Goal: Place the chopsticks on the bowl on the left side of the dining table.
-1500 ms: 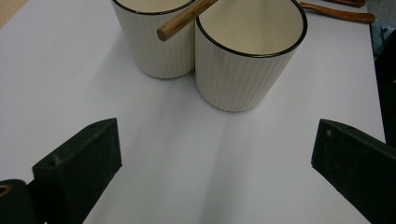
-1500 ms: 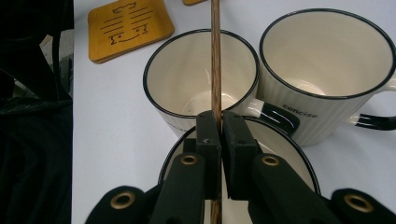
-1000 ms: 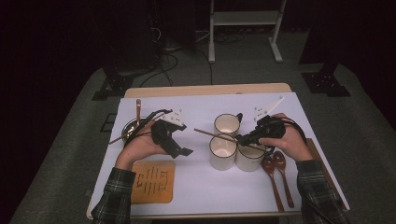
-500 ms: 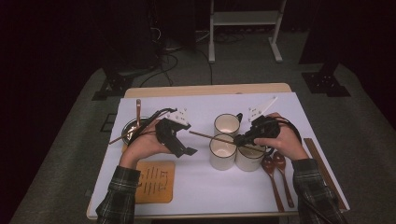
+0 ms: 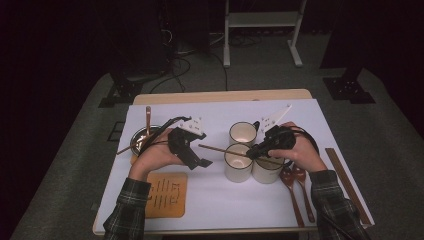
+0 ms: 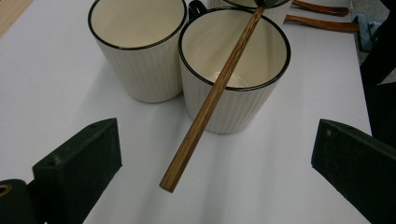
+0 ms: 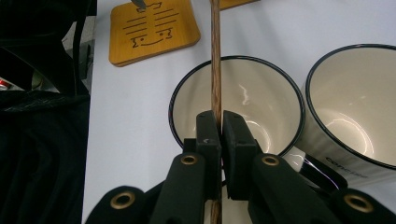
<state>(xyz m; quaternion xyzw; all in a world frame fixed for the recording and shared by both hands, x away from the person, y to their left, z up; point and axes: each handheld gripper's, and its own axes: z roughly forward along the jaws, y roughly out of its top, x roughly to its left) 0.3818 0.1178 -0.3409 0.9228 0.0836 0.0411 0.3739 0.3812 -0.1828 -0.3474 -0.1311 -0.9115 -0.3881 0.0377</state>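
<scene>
My right gripper (image 5: 251, 153) (image 7: 220, 125) is shut on a thin wooden stick (image 5: 222, 150) (image 7: 215, 60) and holds it nearly level over a white ribbed cup (image 5: 237, 162) (image 7: 261, 100). The stick's free end (image 6: 173, 179) hangs above the table between the wide-apart jaws of my left gripper (image 5: 202, 154) (image 6: 215, 172), which is open and touches nothing. Two more white cups (image 5: 243, 134) (image 5: 268, 170) stand close beside the first; the left gripper view has two of them (image 6: 140, 70) (image 6: 233, 105) just beyond the stick.
A wooden coaster (image 5: 165, 195) (image 7: 154, 25) lies near the front left. A dark bowl (image 5: 141, 141) with a stick in it sits behind my left hand. Two wooden spoons (image 5: 295, 187) lie right of the cups, and a wooden strip (image 5: 346, 181) lies along the right edge.
The stick's free end has crept slightly left, closer to the left gripper. Both hands have stayed almost where they were.
</scene>
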